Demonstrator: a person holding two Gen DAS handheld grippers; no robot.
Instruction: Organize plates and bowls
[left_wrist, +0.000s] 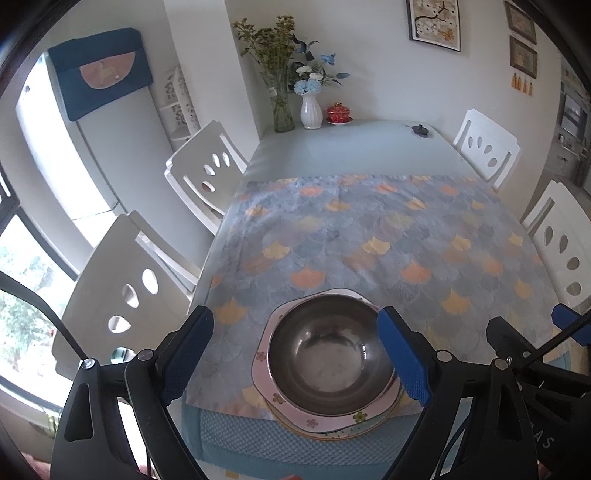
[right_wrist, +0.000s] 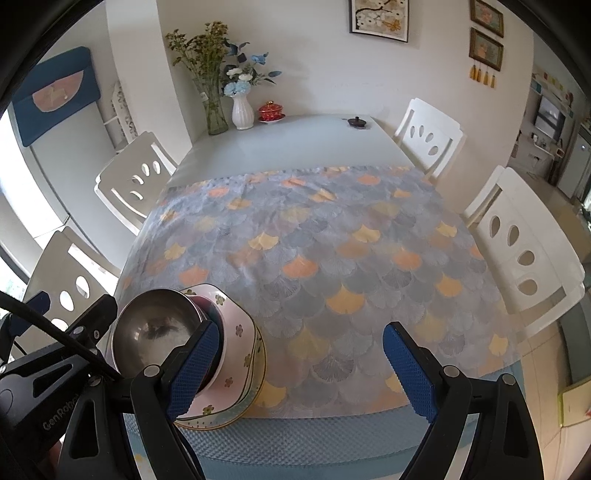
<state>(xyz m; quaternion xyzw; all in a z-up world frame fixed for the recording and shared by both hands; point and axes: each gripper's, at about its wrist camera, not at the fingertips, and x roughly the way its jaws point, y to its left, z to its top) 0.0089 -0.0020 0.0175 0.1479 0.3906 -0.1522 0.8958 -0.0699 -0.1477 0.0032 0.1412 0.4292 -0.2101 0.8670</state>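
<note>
While both grippers, left gripper (left_wrist: 295, 354) and right gripper (right_wrist: 303, 369), hang wide open and empty, the steel bowl (left_wrist: 330, 356) sits stacked on pink plates (left_wrist: 295, 413) at the desk's (left_wrist: 351, 147) near edge; a careless nudge could tip it off.

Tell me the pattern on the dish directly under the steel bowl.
The dish is pale pink with small scattered flowers; the right wrist view shows its side best.

Steel bowl (left_wrist: 330, 360) atop stacked plates (left_wrist: 325, 421), between wide-spread left gripper (left_wrist: 295, 360) fingers.
</note>
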